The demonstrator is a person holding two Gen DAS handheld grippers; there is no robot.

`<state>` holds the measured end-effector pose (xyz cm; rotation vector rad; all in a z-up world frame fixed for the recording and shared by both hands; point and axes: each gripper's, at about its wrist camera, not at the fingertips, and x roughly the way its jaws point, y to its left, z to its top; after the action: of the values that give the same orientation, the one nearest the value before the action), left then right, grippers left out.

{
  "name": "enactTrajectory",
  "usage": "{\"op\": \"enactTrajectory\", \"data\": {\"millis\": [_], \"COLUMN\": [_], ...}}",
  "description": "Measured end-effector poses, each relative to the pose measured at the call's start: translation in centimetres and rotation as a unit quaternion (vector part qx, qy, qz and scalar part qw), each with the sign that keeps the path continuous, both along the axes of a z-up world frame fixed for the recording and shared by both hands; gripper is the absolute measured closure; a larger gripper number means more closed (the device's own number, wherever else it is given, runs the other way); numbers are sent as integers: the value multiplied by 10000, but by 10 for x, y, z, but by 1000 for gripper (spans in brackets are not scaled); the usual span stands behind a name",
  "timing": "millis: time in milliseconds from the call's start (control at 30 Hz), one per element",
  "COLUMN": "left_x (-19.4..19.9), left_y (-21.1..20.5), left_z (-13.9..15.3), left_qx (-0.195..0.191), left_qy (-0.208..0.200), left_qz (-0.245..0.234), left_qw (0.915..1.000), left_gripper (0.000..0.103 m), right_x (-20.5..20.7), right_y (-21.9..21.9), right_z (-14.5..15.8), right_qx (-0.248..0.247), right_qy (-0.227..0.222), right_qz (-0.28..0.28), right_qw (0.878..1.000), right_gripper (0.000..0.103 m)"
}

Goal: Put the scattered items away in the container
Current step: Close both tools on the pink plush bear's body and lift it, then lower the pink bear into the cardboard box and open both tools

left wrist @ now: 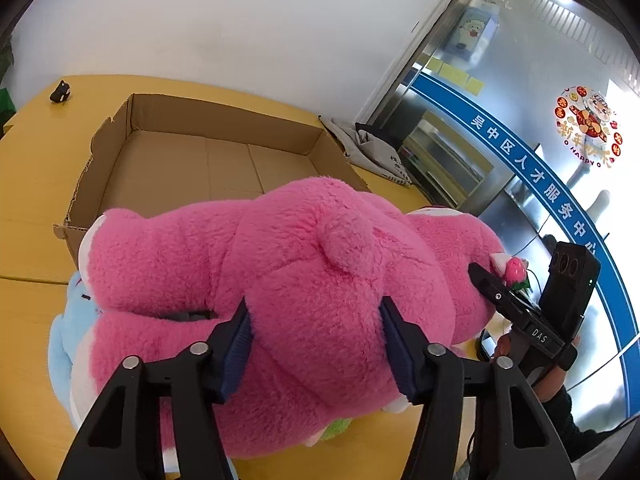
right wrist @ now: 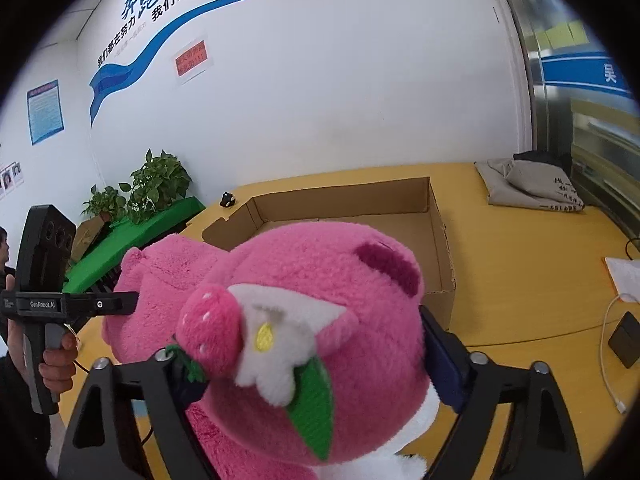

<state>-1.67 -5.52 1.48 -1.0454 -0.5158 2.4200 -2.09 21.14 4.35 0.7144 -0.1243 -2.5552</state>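
Note:
A big pink plush bear (left wrist: 304,280) lies on the yellow table in front of an open, empty cardboard box (left wrist: 208,160). My left gripper (left wrist: 316,344) is shut on the bear's body, its blue pads pressed into the fur. My right gripper (right wrist: 316,356) is shut on the bear's head (right wrist: 320,320), by the strawberry and white flower. The right gripper also shows in the left wrist view (left wrist: 492,284) at the head, and the left gripper in the right wrist view (right wrist: 120,304) at the body. A light blue plush (left wrist: 68,320) lies partly under the bear. The box also shows in the right wrist view (right wrist: 352,208).
A folded grey cloth bag (right wrist: 528,188) lies at the table's far right corner. A small black figure (left wrist: 61,92) stands behind the box. A white cable (right wrist: 608,356) and a dark device (right wrist: 626,338) lie at the right. Potted plants (right wrist: 156,184) stand on a green shelf at left.

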Motion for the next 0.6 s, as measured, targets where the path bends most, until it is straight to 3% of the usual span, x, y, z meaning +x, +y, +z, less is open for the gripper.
{"op": "enactTrajectory", "data": {"millis": [67, 133, 333, 433, 600], "left_x": [4, 5, -9, -46, -142], "left_y": [-2, 0, -2, -8, -17], "left_z": [6, 17, 68, 99, 133], "left_qx": [73, 48, 56, -172, -291], "left_qy": [54, 138, 685, 895, 1020], "left_qz": [28, 56, 269, 302, 256], "left_qw": [10000, 9999, 9973, 9954, 9940], "left_gripper": [62, 66, 67, 67, 67], "right_x": [8, 16, 10, -17, -100], "right_y": [-1, -2, -4, -11, -15], "right_z": [5, 14, 55, 82, 118], "right_qx": [-84, -123, -410, -421, -642], "right_qy": [122, 258, 768, 1064, 1407], "right_qz": [-13, -18, -13, 34, 34], "right_qw": [9999, 9996, 9962, 9934, 9880], "right_gripper": [35, 40, 42, 42, 42]}}
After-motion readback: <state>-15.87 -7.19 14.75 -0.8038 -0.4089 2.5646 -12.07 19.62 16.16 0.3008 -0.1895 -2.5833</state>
